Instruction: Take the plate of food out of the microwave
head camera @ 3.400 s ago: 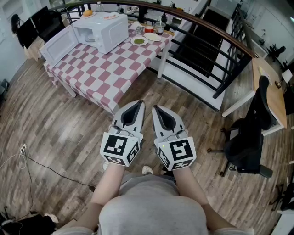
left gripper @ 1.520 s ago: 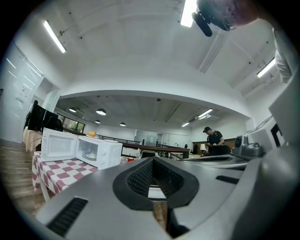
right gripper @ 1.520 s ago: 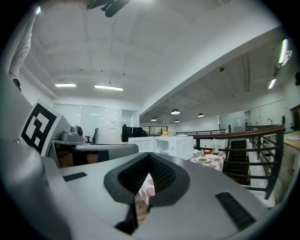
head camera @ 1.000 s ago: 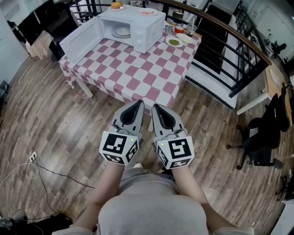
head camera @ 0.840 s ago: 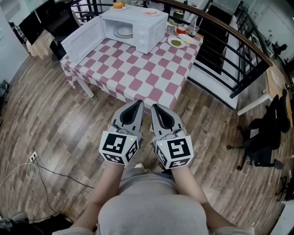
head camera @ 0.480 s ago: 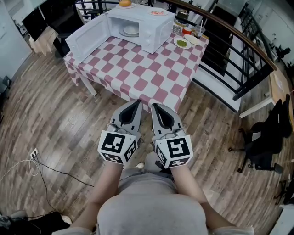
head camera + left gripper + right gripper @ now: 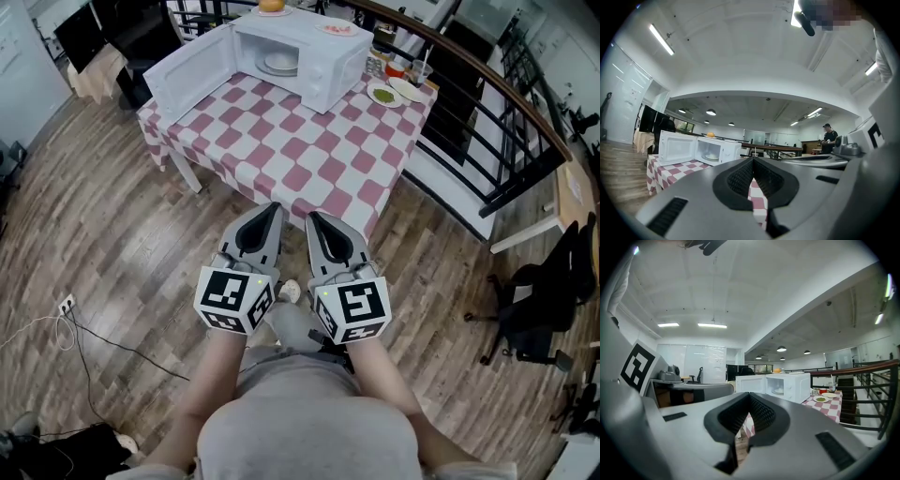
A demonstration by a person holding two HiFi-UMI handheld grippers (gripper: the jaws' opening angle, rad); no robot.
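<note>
Low in the centre of the head view, the left gripper (image 7: 272, 208) and the right gripper (image 7: 312, 217) are held side by side over the wood floor (image 7: 112, 234). Each has its jaws pressed together on nothing. Just above their tips the near edge of the checked table (image 7: 300, 159) is seen. Well apart from both, at the top centre of the frame, the white microwave (image 7: 323, 58) is stood at the table's far end, its door (image 7: 192, 73) swung open to the left. The plate (image 7: 279, 63) is seen inside the cavity, almost straight up-frame from the left gripper, which is judged slightly better lined up with the opening. The plate's far part is cut off by the cavity roof, and any food on it cannot be made out.
</note>
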